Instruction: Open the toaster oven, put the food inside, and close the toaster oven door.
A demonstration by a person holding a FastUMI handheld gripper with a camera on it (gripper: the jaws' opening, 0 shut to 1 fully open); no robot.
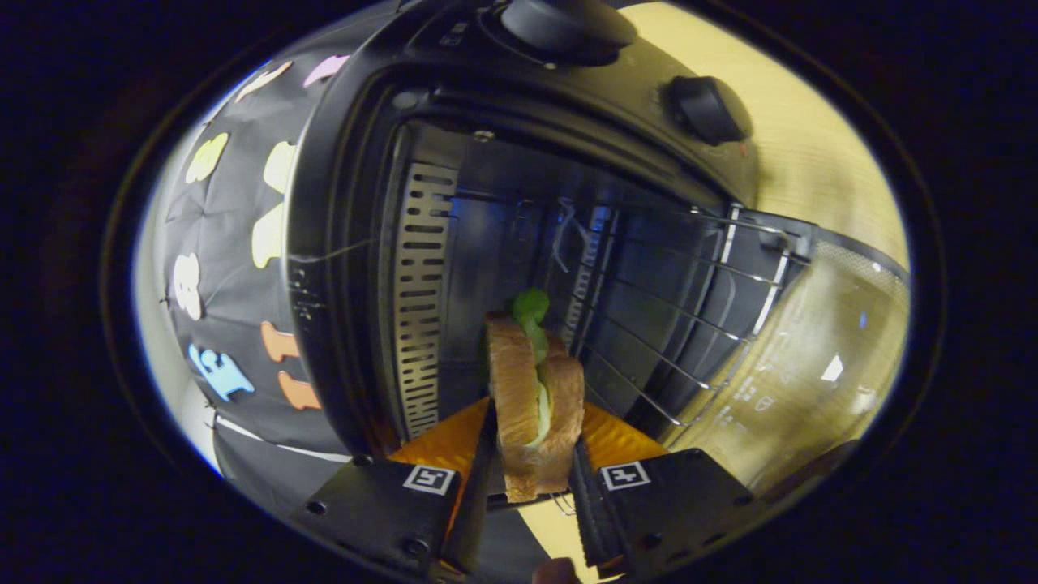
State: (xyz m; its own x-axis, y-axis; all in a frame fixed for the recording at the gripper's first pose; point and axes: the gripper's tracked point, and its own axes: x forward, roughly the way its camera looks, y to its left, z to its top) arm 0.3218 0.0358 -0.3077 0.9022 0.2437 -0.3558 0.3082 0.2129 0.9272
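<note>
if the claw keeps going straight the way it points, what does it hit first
The claw, shut on the sandwich, points into the open toaster oven. The way looks free as far as the dark back wall; the wire rack lies alongside. Depth is hard to judge.

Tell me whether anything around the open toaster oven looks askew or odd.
Nothing stands out. The gripper jaws are shut on the sandwich, which is intact, its lettuce poking out. The toaster oven door is open and the wire rack sits inside.
</note>
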